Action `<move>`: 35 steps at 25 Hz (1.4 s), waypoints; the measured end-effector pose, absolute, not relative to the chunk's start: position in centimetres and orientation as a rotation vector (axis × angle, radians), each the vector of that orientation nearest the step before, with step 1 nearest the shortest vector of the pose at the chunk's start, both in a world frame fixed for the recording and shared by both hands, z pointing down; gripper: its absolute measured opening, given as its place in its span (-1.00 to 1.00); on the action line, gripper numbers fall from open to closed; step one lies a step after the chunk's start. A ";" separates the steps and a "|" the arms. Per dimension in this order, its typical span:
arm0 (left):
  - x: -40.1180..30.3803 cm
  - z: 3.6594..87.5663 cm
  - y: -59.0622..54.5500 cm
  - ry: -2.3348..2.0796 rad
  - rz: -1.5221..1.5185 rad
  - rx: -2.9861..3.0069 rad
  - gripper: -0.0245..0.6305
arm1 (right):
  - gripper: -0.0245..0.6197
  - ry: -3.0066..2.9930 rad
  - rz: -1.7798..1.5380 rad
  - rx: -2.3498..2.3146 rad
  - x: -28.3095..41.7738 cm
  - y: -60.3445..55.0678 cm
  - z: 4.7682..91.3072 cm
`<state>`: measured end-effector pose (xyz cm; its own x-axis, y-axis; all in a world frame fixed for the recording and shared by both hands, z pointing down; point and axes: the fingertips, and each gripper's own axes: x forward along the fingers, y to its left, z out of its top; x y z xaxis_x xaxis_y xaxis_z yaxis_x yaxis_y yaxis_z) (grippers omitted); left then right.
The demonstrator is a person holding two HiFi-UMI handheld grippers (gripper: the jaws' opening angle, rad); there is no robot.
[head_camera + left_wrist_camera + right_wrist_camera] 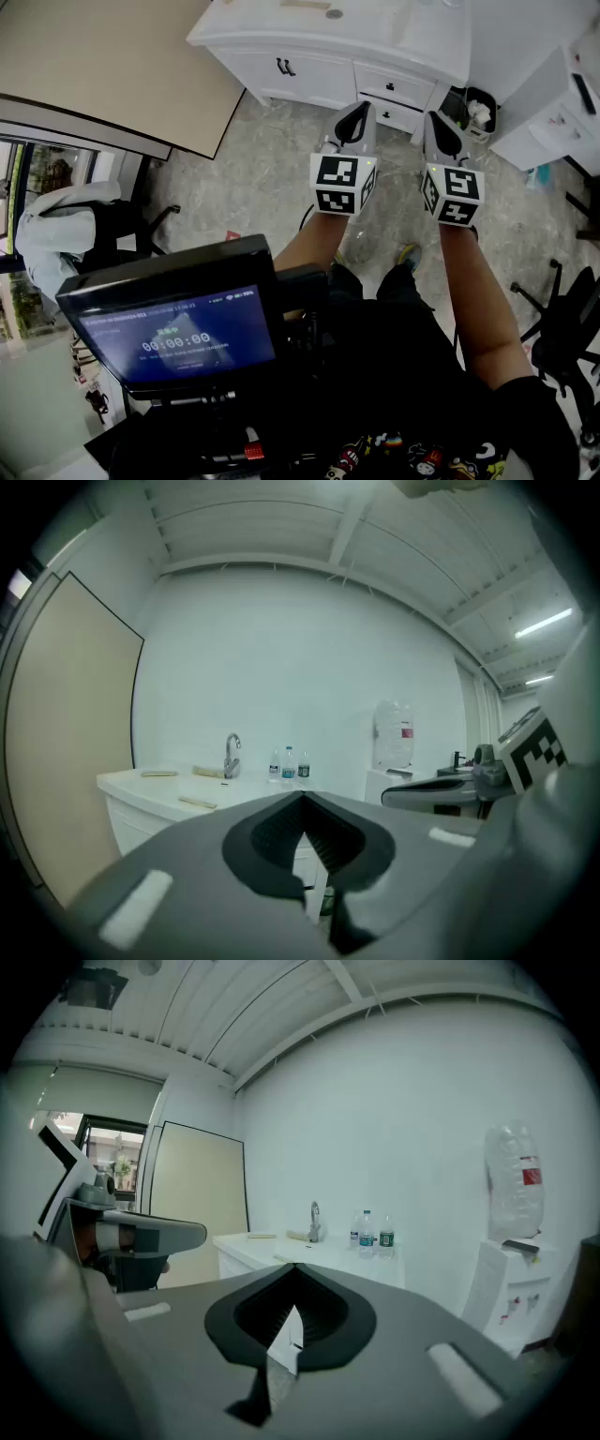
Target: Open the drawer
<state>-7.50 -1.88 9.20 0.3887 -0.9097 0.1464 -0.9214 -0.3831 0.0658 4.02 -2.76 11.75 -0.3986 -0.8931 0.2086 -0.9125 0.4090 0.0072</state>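
Observation:
The white cabinet stands at the far side of the floor, its small drawer with a black handle shut, and a second drawer shut below it. My left gripper is held in the air short of the drawers, shut and holding nothing. Beside it my right gripper is also shut and holding nothing. In the left gripper view the jaws meet at the tip of the left gripper, and the cabinet top lies beyond. The right gripper shows the same in its own view.
A faucet and bottles stand on the counter. A water dispenser is to its right, with a bin between them. A screen sits close in front of me. Chairs flank both sides, and a beige panel is at the left.

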 end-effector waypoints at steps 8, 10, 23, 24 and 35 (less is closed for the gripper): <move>-6.3 9.0 -2.4 -1.660 0.126 2.500 -0.93 | -0.85 -2.493 0.164 1.610 5.3 -3.1 11.6; -5.8 9.1 -2.6 -1.655 0.128 2.500 -0.93 | -0.85 -2.490 0.164 1.608 5.8 -3.2 11.6; -0.3 17.2 -8.7 -1.675 0.194 2.459 -0.77 | -0.85 -2.548 0.201 1.518 10.2 -8.2 16.7; -0.1 18.2 -9.7 -1.680 0.199 2.454 -0.75 | -0.85 -2.558 0.195 1.505 10.1 -8.9 17.2; -0.4 38.4 -24.6 -1.636 0.347 2.417 -0.52 | -0.85 -2.512 0.225 1.585 11.0 -18.8 33.3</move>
<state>-0.41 -24.59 38.38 0.3589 -0.8825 0.3039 -0.9299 -0.3662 0.0349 11.05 -18.83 33.32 -0.4244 -0.8791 0.2168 -0.9037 0.4263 -0.0403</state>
